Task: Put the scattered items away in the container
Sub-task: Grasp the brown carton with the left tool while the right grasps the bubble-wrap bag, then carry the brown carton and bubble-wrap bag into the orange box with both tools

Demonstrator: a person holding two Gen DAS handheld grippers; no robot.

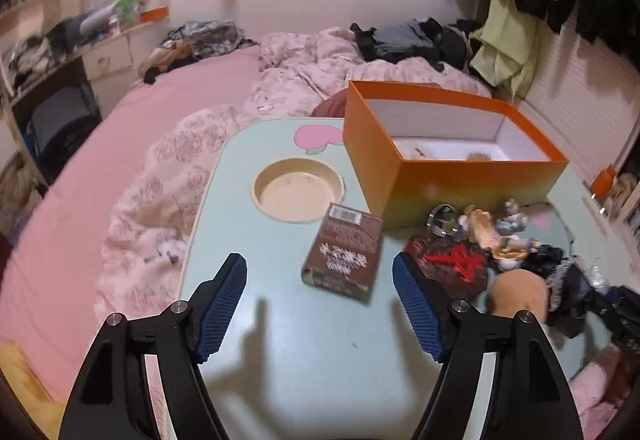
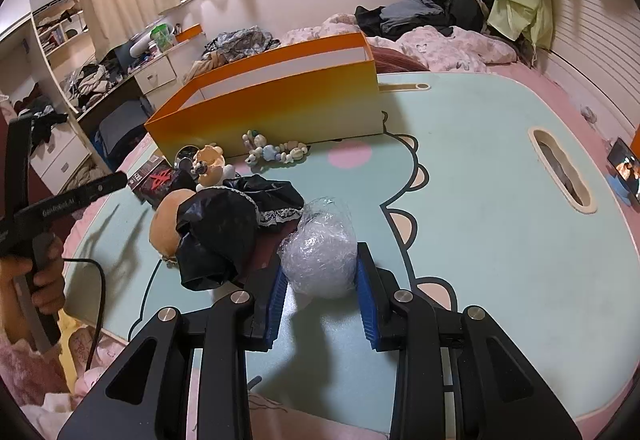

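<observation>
A brown printed box lies flat on the pale green table, just ahead of and between the tips of my left gripper; its blue pads stand wide apart and do not touch the box. My right gripper is shut on a wad of clear plastic wrap, both pads pressed to its sides. The orange container stands open at the table's back. In front of it lie a red-and-black pack, a dog figurine, a bead bracelet, a black lace cloth and a tan plush.
The table has a round cup recess and a slot near its right edge, with a phone beyond. A pink bed with a rumpled quilt and clothes surrounds it. A hand holds the left gripper's handle at the table's left edge.
</observation>
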